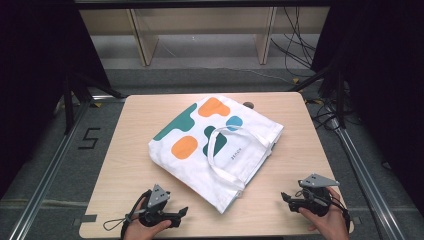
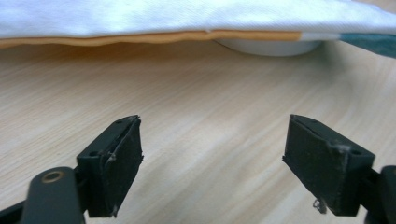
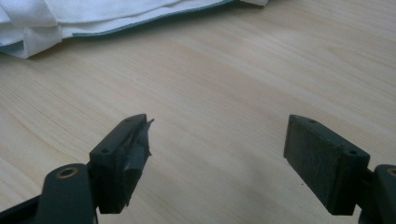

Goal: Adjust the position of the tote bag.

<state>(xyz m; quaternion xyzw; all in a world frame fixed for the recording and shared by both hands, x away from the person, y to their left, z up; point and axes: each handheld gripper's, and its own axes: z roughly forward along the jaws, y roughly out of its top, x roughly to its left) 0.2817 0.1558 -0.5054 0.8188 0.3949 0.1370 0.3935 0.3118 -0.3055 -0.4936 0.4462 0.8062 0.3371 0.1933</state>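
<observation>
Wooden table (image 1: 125, 150) has a white tote bag (image 1: 200, 150) with orange, teal and blue blobs lying flat and skewed across the middle, handles (image 1: 232, 150) flopped on top. Left gripper (image 1: 184, 212) sits at the near left edge and right gripper (image 1: 285, 197) at the near right. Both have jaws spread wide with nothing in them, each near the bag but not touching it.

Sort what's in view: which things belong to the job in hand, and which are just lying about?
In the job:
- tote bag with its white handles
- left gripper, open
- right gripper, open

Lying about:
- small dark round thing at the table's far edge
- wooden shelving and cables behind
</observation>
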